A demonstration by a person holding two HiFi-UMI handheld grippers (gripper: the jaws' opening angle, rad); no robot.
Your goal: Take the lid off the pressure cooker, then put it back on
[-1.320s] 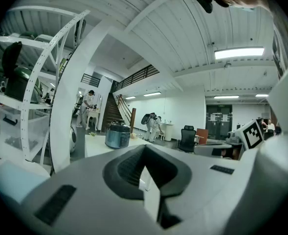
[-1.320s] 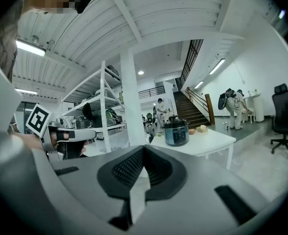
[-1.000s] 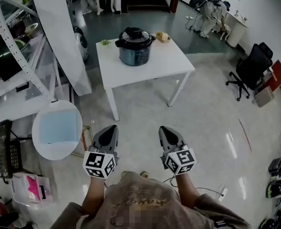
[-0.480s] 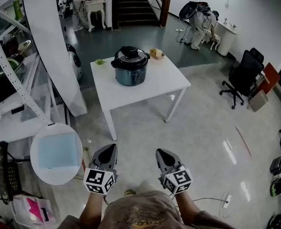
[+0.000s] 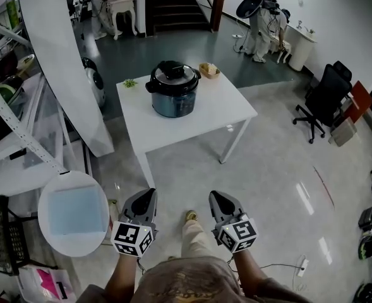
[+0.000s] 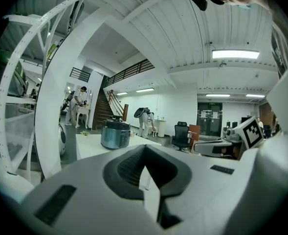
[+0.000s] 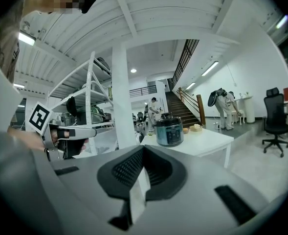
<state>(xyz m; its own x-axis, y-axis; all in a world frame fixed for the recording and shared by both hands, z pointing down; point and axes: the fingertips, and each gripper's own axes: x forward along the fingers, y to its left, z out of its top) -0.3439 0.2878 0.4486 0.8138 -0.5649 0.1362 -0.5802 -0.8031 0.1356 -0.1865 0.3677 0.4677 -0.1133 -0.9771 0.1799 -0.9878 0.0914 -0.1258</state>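
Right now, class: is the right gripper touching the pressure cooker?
Apart. The head view shows open floor between the right gripper and the pressure cooker.

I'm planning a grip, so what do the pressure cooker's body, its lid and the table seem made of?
Pressure cooker body: likely metal, blue-grey with a soft sheen. Lid: black, faintly glossy, plastic or coated metal; can't tell which. Table: smooth matte white top, probably laminate or painted board.
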